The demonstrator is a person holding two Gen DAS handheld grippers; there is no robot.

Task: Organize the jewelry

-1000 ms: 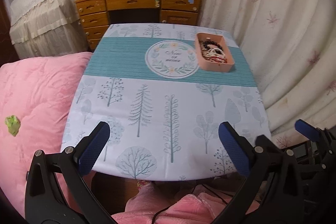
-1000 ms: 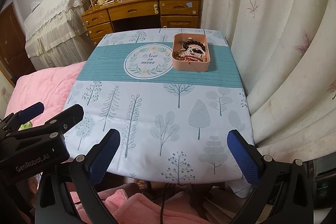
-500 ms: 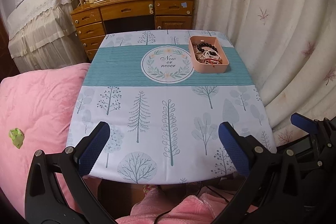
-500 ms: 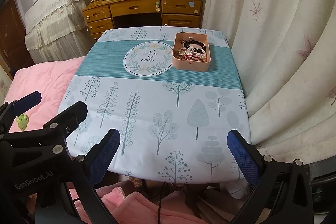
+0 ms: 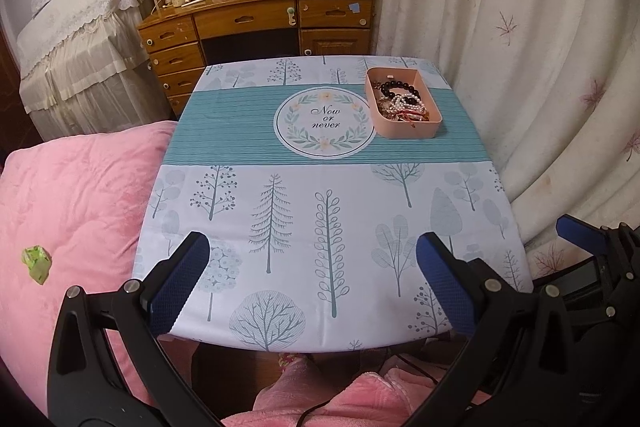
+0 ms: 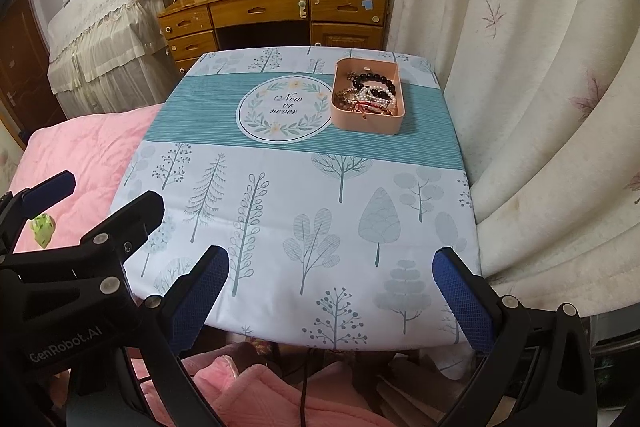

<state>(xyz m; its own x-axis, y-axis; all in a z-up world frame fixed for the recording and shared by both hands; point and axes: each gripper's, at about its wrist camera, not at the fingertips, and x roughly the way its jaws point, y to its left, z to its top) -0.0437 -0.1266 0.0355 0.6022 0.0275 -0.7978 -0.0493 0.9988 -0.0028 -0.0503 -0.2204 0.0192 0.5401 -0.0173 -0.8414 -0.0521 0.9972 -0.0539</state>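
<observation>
Both grippers, left and right, now higher, jaws wide, pink tray of jewelry beyond bare tablecloth.

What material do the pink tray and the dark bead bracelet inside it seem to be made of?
The pink tray looks like matte plastic: even colour, smooth walls, rounded corners. It could also be silicone.

The dark bead bracelet has round, glossy beads with small highlights, so polished stone, glass or lacquered wood are all possible; the pictures do not settle which.
</observation>
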